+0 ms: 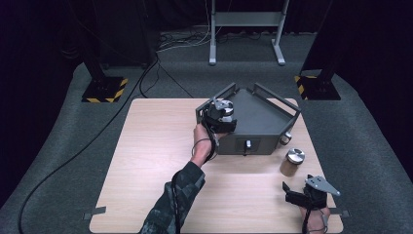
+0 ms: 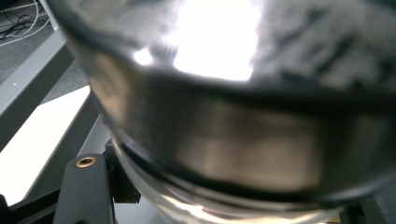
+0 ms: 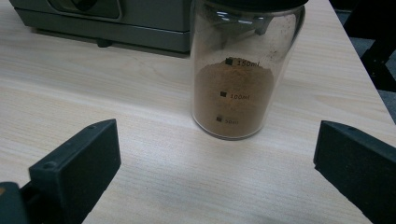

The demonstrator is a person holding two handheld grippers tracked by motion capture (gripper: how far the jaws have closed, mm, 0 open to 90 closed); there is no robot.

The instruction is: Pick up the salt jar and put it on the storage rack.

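My left gripper (image 1: pixel 224 117) hangs over the left corner of a grey box-shaped tray (image 1: pixel 265 142), shut on a round glass jar with a shiny metal lid (image 2: pixel 224 140). In the left gripper view that jar is blurred and very close, with one black finger (image 2: pixel 86 186) beside it. A second glass jar (image 1: pixel 292 162) with a metal lid stands on the table right of the tray's front. It holds brown powder (image 3: pixel 233 98) up to just below its top volume mark. My right gripper (image 3: pixel 217 156) faces it from a short way off, open wide and apart from the glass.
The light wooden table (image 1: pixel 156 165) has open room on its left half and in front of the tray. The tray has raised rails (image 1: pixel 275 99) and a knob (image 1: pixel 248 144) on its front wall. The table's right edge (image 3: pixel 369 88) lies close to the powder jar.
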